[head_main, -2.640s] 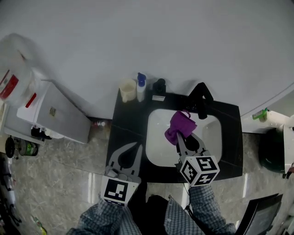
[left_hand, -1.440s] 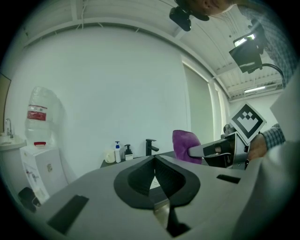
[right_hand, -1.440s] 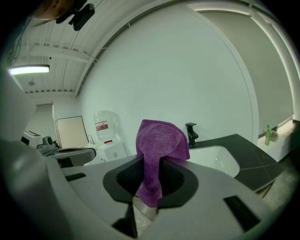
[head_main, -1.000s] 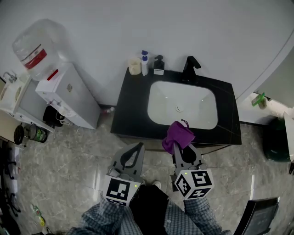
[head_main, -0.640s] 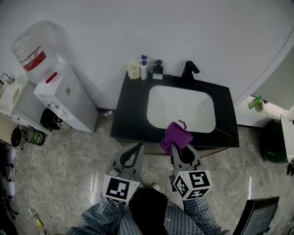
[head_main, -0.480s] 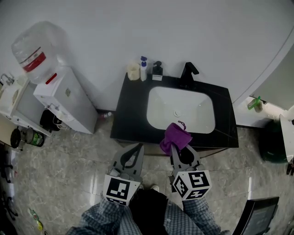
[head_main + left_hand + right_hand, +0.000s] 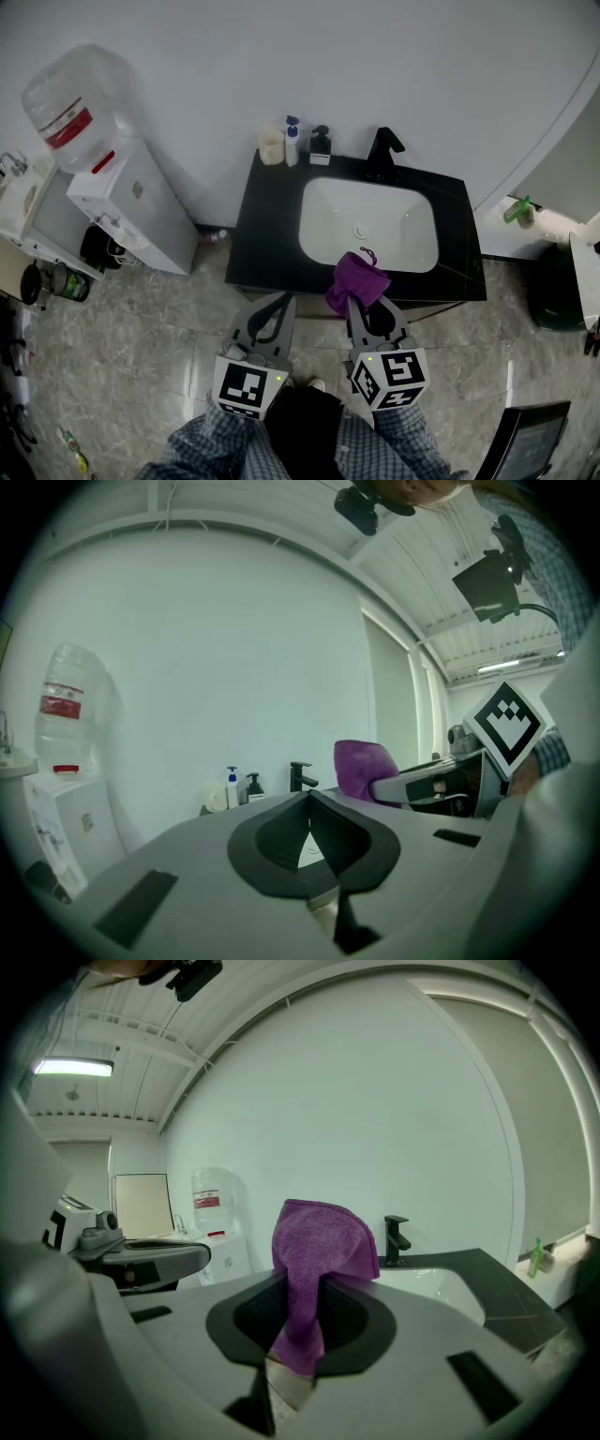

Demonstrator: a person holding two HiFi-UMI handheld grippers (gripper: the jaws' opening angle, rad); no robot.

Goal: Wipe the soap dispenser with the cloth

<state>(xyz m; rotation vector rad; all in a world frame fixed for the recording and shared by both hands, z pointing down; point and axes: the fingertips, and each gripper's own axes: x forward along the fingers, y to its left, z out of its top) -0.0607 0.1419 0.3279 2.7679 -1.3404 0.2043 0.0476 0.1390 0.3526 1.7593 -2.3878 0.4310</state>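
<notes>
The black desk (image 7: 267, 230) lies ahead. The left hand-held gripper (image 7: 284, 302), jaws closed on nothing, and the right hand-held gripper (image 7: 357, 302), pinching the cloth (image 7: 356, 279) bunched upward, point level at its front edge. The soap dispenser (image 7: 321, 146) stands upright at the back edge.

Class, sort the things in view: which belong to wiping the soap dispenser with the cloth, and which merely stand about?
Job: purple cloth, clamped in the right hand-held gripper; black soap dispenser.

Standing about: faucet; sink; cream cup; blue-capped pump bottle; water cooler; left hand-held gripper, shut, empty.
</notes>
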